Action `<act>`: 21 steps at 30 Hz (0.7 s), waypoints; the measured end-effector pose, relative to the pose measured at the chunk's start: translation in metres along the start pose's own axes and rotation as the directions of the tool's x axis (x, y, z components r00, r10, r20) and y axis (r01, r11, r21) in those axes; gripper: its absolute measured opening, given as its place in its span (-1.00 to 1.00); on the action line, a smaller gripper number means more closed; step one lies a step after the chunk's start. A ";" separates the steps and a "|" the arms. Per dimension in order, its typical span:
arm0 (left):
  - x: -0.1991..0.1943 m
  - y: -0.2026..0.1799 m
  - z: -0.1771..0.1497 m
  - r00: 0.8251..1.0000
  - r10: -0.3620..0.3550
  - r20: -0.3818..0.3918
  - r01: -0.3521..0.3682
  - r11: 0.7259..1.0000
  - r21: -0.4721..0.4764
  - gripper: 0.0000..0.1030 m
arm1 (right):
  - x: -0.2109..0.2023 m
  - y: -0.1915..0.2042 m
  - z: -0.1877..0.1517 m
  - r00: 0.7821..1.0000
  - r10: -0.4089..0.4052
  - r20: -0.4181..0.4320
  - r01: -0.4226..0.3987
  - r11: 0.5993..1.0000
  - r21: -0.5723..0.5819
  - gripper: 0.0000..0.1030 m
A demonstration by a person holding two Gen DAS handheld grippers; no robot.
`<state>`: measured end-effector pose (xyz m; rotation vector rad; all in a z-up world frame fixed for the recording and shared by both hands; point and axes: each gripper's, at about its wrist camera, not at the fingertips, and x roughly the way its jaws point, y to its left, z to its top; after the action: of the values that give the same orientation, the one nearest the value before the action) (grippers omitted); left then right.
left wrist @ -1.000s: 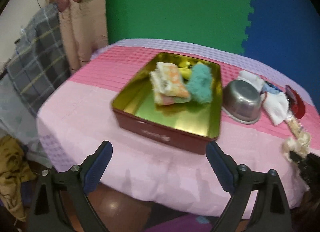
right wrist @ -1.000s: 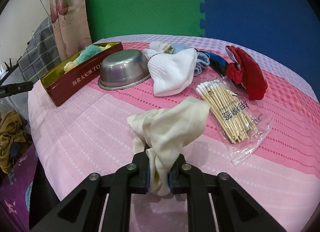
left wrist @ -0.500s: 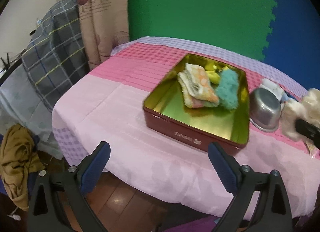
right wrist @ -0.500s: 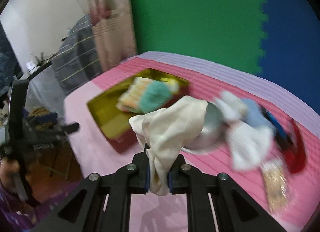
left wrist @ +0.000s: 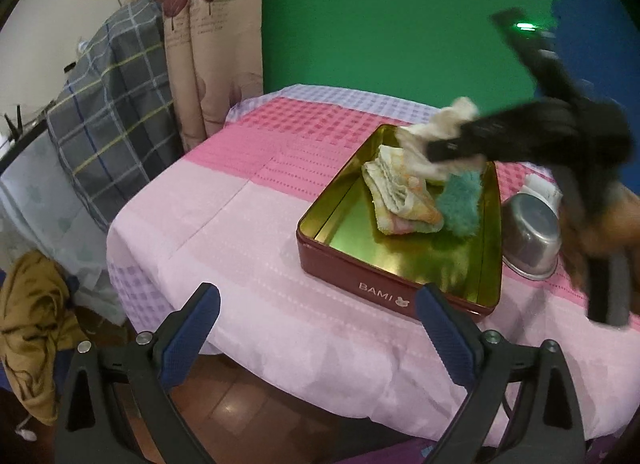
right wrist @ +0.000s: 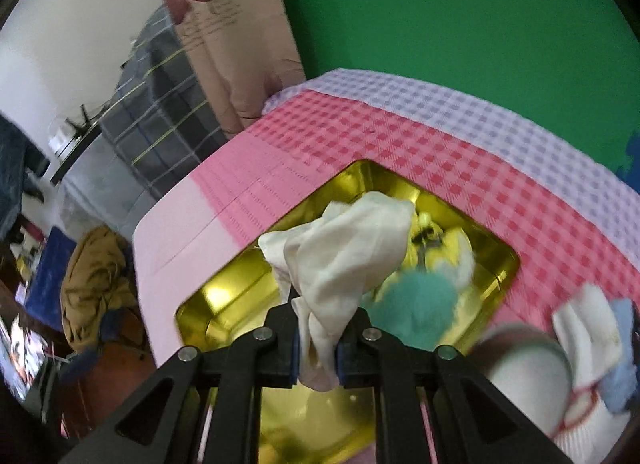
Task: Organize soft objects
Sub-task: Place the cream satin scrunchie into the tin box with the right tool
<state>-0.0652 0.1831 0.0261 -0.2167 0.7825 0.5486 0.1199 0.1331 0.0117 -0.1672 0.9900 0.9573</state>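
cream cloth (right wrist: 344,252) pinched in right hand-held gripper (right wrist: 318,348) above tin (right wrist: 224,296)

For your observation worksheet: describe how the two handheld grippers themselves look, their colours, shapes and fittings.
Both are black plastic frames with triangular cut-outs and silver screws. The left gripper has long fingers faced with textured blue pads. The right gripper shows blue pad edges too.

Green foam wall (left wrist: 380,15) (blue beside), floral curtain (left wrist: 208,43).
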 end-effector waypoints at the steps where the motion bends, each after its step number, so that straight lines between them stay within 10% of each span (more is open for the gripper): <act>1: 0.000 -0.001 0.000 1.000 -0.002 -0.001 0.002 1.000 0.001 0.89 | 0.010 -0.002 0.007 1.000 0.005 -0.009 -0.005 1.000 0.009 -0.76; 8: 0.007 0.004 0.003 0.999 -0.022 -0.026 0.021 1.000 -0.019 0.89 | 0.053 -0.006 0.031 0.999 -0.026 -0.032 0.026 1.000 0.004 -0.71; 14: 0.013 0.008 0.004 0.998 -0.037 -0.052 0.035 0.999 -0.039 0.89 | 0.059 -0.010 0.041 0.994 -0.108 -0.006 0.108 0.994 -0.010 0.09; 21: 0.013 0.006 0.004 0.999 -0.031 -0.044 0.030 0.999 -0.032 0.89 | 0.029 -0.019 0.040 0.987 -0.123 0.108 0.122 0.992 0.009 0.14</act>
<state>-0.0589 0.1948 0.0199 -0.2701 0.8131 0.5292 0.1654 0.1605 0.0070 -0.1708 0.8710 0.8441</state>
